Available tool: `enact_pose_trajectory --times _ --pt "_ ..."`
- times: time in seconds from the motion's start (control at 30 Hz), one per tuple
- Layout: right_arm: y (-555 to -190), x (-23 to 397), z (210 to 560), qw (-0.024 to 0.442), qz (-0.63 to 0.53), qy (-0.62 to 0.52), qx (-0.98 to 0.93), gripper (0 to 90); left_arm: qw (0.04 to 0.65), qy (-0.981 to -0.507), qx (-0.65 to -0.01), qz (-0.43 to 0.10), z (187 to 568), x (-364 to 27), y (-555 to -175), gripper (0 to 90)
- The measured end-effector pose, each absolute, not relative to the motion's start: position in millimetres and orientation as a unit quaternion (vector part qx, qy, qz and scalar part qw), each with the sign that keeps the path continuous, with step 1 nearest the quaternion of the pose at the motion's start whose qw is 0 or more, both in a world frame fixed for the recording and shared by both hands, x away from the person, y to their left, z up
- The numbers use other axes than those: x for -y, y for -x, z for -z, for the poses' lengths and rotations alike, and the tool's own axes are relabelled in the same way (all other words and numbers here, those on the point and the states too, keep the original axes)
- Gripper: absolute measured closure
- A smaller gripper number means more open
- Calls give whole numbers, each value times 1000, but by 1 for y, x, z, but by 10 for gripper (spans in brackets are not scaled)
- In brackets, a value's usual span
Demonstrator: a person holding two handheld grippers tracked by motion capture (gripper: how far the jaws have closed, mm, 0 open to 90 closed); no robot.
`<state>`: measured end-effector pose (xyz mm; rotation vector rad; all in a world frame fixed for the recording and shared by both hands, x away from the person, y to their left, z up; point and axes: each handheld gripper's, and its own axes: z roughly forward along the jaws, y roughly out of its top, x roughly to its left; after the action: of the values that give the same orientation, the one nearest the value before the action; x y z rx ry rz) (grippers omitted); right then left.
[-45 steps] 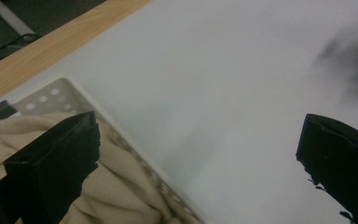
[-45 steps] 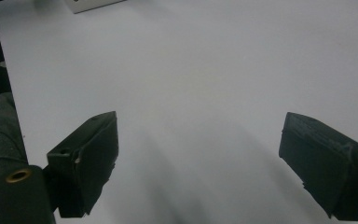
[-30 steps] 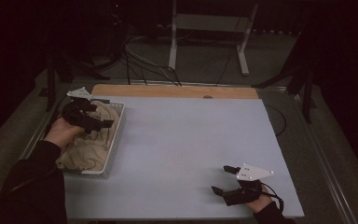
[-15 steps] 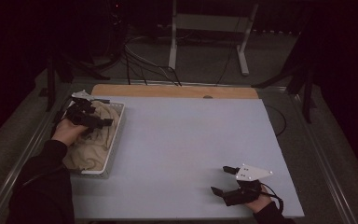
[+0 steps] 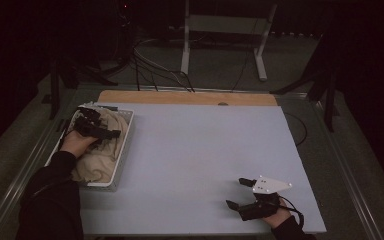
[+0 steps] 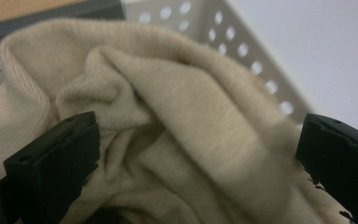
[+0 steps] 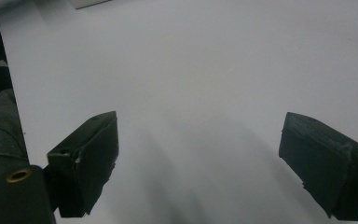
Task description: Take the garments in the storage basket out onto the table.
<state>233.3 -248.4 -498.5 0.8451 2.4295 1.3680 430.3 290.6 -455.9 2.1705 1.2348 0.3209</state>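
A crumpled beige cloth (image 5: 97,155) (image 6: 168,126) fills a white perforated basket (image 5: 122,150) (image 6: 256,65) at the table's left edge. My left gripper (image 5: 111,136) (image 6: 198,154) is down over the far part of the cloth, jaws open wide with a fold of fabric lying between them. My right gripper (image 5: 237,192) (image 7: 198,163) rests low at the table's near right, open, with only bare table between its fingers.
The pale blue-white tabletop (image 5: 205,150) has a wooden strip (image 5: 185,97) along its far edge. Beyond the table stand a white stand (image 5: 220,35) and dark cables (image 5: 150,60) on the floor.
My left gripper has moved toward the far end of the basket and lower onto the cloth. The right gripper has stayed put.
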Motion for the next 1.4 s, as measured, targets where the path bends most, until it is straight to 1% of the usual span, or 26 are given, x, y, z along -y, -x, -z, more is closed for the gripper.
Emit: enact_pose_trajectory --times 0.23,0.37,0.5,0.63,0.77,0.87,0.93,0.97,1.03,1.1,1.13,1.17,1.2,1.23,1.3,1.4 --pt "-233 248 499 112 -465 -289 -829 120 286 -826 -464 -141 467 -291 -433 2" --pt "-234 247 500 113 -464 -287 -830 120 288 -824 -470 -131 472 -293 -435 2" --pt "-234 247 499 113 -464 -289 -830 120 287 -823 -471 -133 477 -293 -437 0" --pt "-234 247 500 112 -462 -289 -831 121 278 -829 -467 -134 480 -291 -438 0" --pt "-234 247 500 112 -461 -289 -831 120 270 -832 -469 -123 485 -288 -440 1" --pt "-234 247 500 113 -460 -290 -831 120 258 -837 -465 -130 486 -285 -440 11" --pt "-234 247 501 114 -459 -289 -832 121 257 -841 -462 -117 485 -285 -440 80" --pt "-234 247 501 113 -459 -289 -833 121 259 -841 -461 -112 485 -285 -439 163" --pt "-234 247 501 114 -457 -288 -834 121 264 -841 -461 -102 485 -287 -439 241" --pt "-234 247 501 113 -458 -290 -833 121 269 -843 -457 -93 485 -288 -438 375" --pt "-234 247 501 114 -458 -290 -833 121 274 -844 -452 -91 483 -290 -436 473" --pt "-234 247 500 114 -459 -291 -832 121 277 -845 -448 -94 483 -290 -435 602" --pt "-234 247 500 114 -459 -291 -832 121 278 -848 -442 -98 481 -290 -434 662" --pt "-234 247 500 114 -459 -291 -832 121 282 -848 -438 -101 480 -290 -434 706" --pt "-234 247 500 114 -459 -291 -832 121 284 -847 -436 -107 479 -290 -432 758" --pt "-234 247 500 116 -461 -292 -830 121 275 -852 -429 -119 473 -288 -431 795"
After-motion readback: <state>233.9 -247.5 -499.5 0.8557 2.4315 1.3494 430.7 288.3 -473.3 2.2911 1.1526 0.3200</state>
